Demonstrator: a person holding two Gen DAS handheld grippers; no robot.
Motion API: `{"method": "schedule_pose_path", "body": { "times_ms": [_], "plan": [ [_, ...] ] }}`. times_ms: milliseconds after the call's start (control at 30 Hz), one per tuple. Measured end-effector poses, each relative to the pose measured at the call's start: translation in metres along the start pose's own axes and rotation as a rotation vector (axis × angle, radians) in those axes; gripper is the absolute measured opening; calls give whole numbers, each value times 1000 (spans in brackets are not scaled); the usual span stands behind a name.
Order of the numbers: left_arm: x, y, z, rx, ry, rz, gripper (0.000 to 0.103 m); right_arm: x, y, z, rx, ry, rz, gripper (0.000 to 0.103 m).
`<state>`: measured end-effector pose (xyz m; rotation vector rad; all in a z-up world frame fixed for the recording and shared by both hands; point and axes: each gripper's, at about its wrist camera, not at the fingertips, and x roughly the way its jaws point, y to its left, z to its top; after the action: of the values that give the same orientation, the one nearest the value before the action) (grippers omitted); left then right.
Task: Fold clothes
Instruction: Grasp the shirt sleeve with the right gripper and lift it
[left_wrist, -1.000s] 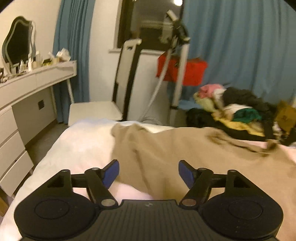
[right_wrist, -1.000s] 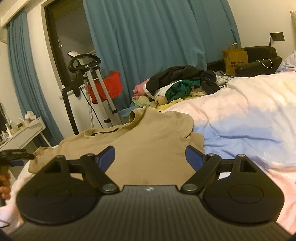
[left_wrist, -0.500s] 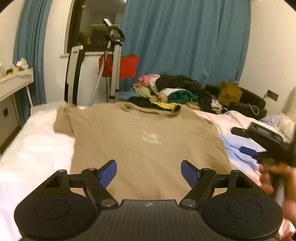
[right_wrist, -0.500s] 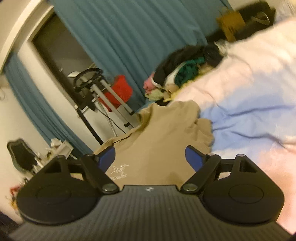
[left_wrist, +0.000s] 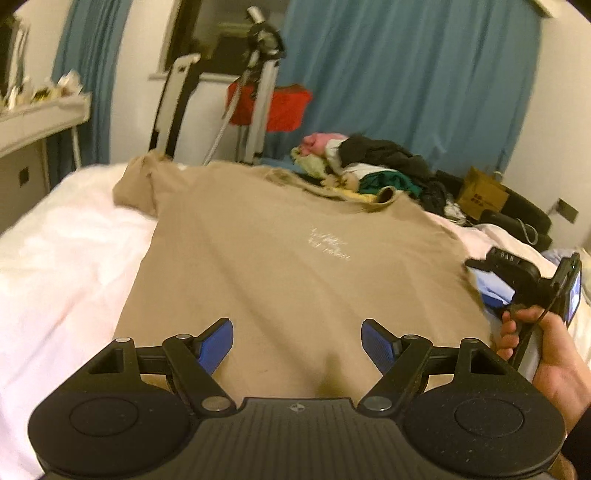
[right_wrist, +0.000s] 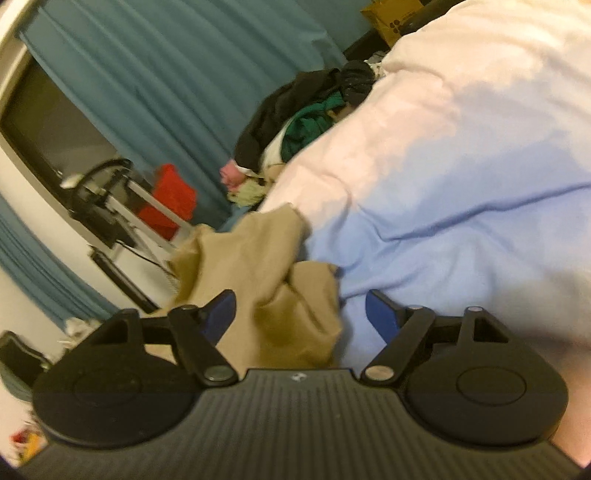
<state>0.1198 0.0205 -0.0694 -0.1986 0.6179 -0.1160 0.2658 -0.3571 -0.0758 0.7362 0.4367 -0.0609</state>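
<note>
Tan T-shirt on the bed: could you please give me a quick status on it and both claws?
Left claw open, over the hem. Right claw open, at the rumpled sleeve. Tan T-shirt spread on the bed, unfolded. Clothes pile beyond the collar.

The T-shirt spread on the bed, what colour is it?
The T-shirt is tan, with small white lettering on the chest. The left wrist view shows it best.

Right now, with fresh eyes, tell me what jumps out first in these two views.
The tan T-shirt dominates, spread flat across the bed with small pale lettering on its chest. Beyond its collar, a jumbled pile of clothes sits at the far edge before the blue curtain. The left tongs hang open over the shirt's hem; the right tongs are open beside its bunched sleeve.
</note>
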Motion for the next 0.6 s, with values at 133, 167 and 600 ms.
{"method": "schedule_pose_path", "body": {
  "times_ms": [133,167,600],
  "plan": [
    [11,9,1,-35,13,-11,78,8,31,-13,-190,-36,-72,55],
    [12,9,1,-33,14,-13,78,10,39,-16,-238,-45,-90,44],
    [16,7,-4,-39,19,-48,78,25,132,-81,-835,-60,-30,11]
  ]
}}
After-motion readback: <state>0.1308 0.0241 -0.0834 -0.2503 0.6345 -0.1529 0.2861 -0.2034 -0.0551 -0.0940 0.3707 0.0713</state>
